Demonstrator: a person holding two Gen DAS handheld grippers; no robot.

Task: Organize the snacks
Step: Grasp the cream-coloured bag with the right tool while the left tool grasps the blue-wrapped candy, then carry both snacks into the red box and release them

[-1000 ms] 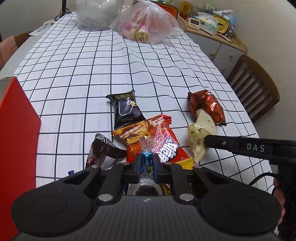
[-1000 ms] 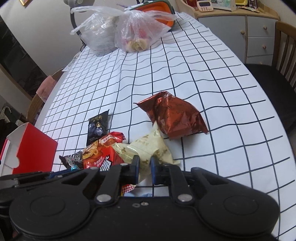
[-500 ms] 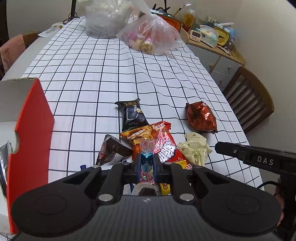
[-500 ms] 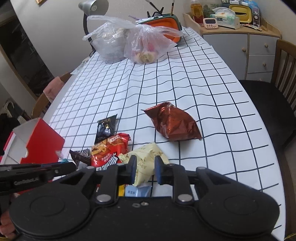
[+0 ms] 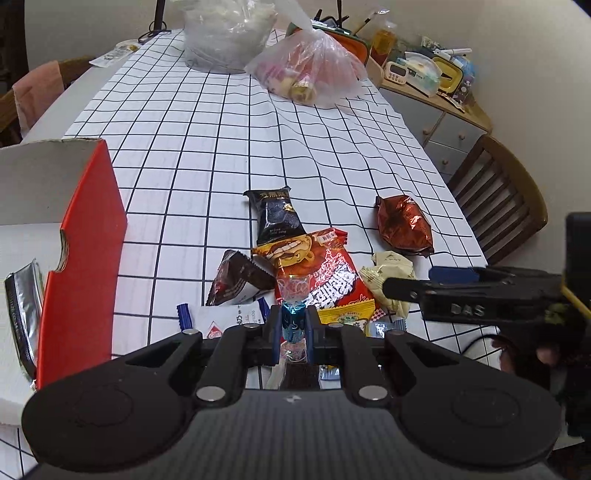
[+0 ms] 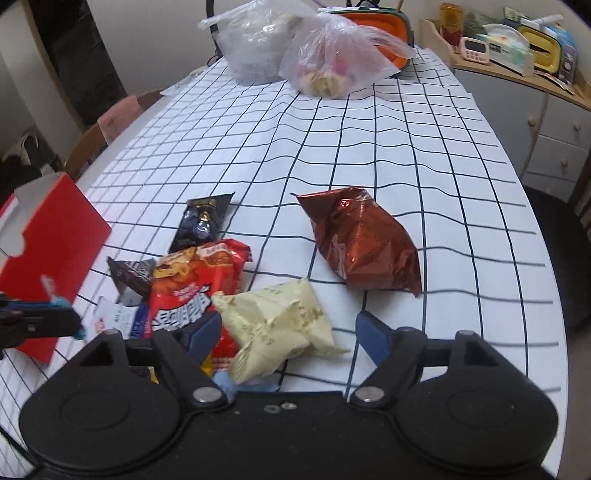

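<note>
My left gripper [image 5: 293, 325] is shut on a small blue wrapped candy [image 5: 293, 320] and holds it above the snack pile. The red box [image 5: 79, 258] stands open to its left. My right gripper [image 6: 290, 334] is open, its fingers either side of a cream packet [image 6: 280, 321] that lies on the table. The pile holds a red-orange chip bag [image 6: 201, 284], a black packet [image 6: 201, 225], a dark brown packet [image 5: 236, 280] and a white-blue sachet [image 5: 229, 317]. A copper foil bag [image 6: 364, 247] lies apart to the right.
A silver foil packet [image 5: 22, 314] lies inside the red box. Two clear plastic bags [image 6: 332, 55] and an orange container [image 6: 373, 22] stand at the far end of the checked tablecloth [image 5: 221, 129]. A wooden chair [image 5: 506, 210] and a cluttered sideboard [image 5: 436, 96] are on the right.
My right gripper has opened wide and now straddles the cream packet. My left gripper has lifted and drawn back with the blue candy, bringing the red box into fuller view.
</note>
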